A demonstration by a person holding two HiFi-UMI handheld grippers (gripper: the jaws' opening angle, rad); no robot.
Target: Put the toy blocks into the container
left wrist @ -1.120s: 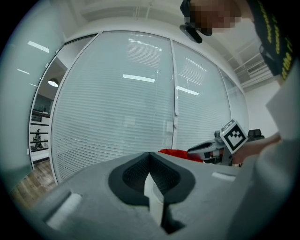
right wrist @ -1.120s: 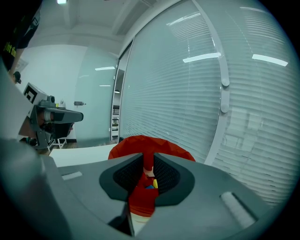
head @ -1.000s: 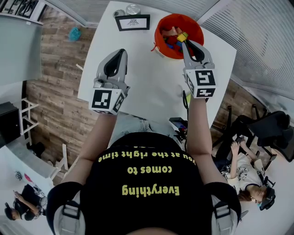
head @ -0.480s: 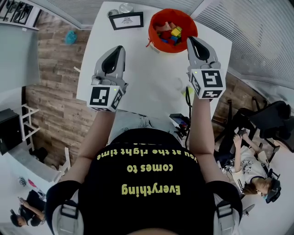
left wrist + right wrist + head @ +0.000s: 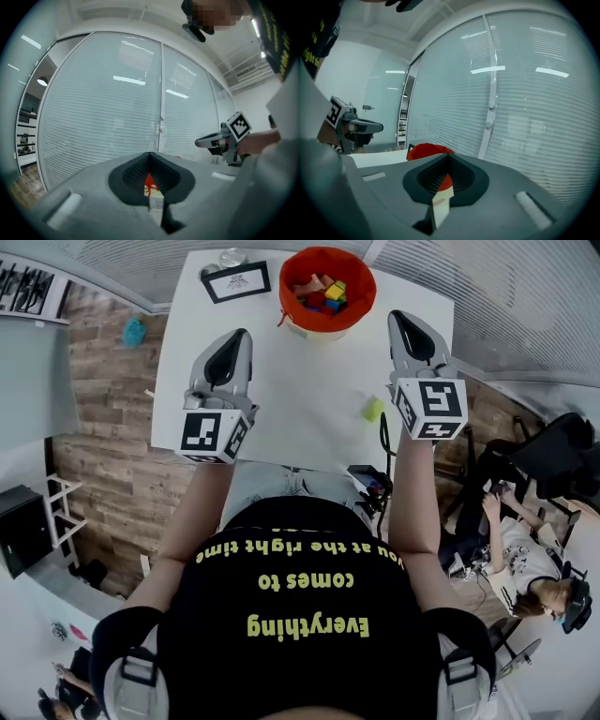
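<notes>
Table (image 5: 309,381): white, carrying orange container (image 5: 360,304).
Floor (image 5: 103,446): wood planks running alongside.
Left gripper (image 5: 238,336), right gripper (image 5: 401,317): jaws pressing together, empty.

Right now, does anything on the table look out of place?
One thing: a small yellow-green piece lies alone on the white table near the right gripper, outside the red container holding the blocks. Nothing looks spilled or damaged.

Beyond the meeting jaws of the left gripper (image 5: 150,154), only a sliver of the red container (image 5: 148,180) is seen. The small green object (image 5: 374,410) beside the right gripper (image 5: 407,319) cannot be identified.
</notes>
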